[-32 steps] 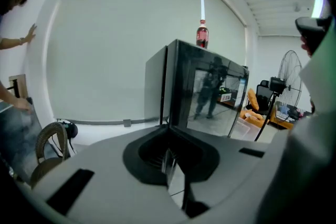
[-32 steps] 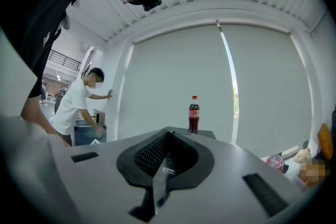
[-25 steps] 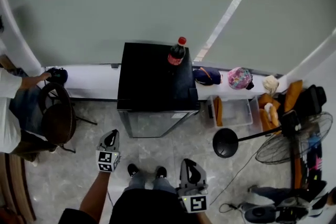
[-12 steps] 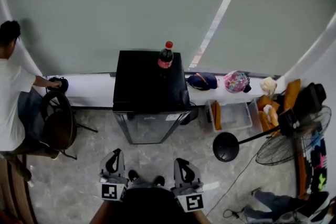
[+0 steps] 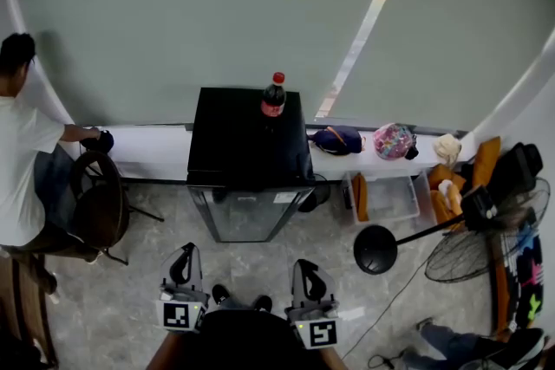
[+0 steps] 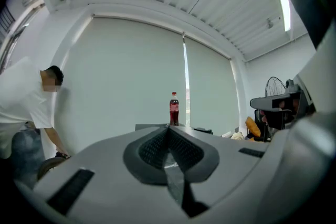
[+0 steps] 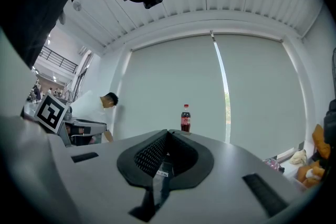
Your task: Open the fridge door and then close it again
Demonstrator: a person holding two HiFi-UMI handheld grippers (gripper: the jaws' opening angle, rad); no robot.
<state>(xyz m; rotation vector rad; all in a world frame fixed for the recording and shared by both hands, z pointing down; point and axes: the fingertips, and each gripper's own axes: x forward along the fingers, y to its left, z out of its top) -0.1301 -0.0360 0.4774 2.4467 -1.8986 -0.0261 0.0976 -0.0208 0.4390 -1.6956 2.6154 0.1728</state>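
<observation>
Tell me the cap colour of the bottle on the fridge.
Red: the cap of the bottle on the fridge shows best in the head view.

fridge [image 5: 247, 134]: black
bottle [image 5: 273, 95]: dark, red cap
my left gripper [image 5: 184, 252]: grey, black-and-white square markers
my right gripper [image 5: 309, 266]: grey, black-and-white square markers

One black fridge [image 5: 250, 143] stands at centre with one cola bottle [image 5: 273, 94] on its top toward 12 o'clock, and there are two tools below it: the left tool [image 5: 184, 252] at 7 o'clock and the right tool [image 5: 304, 266] at 5 o'clock. At 9 o'clock are one person in a white shirt [image 5: 22, 160] and one dark chair [image 5: 97, 202]. Toward 3 o'clock are one clear bin [image 5: 390, 197], one floor fan [image 5: 473, 251], one dark bag [image 5: 338, 138] and one multicoloured bag [image 5: 394, 140].
</observation>
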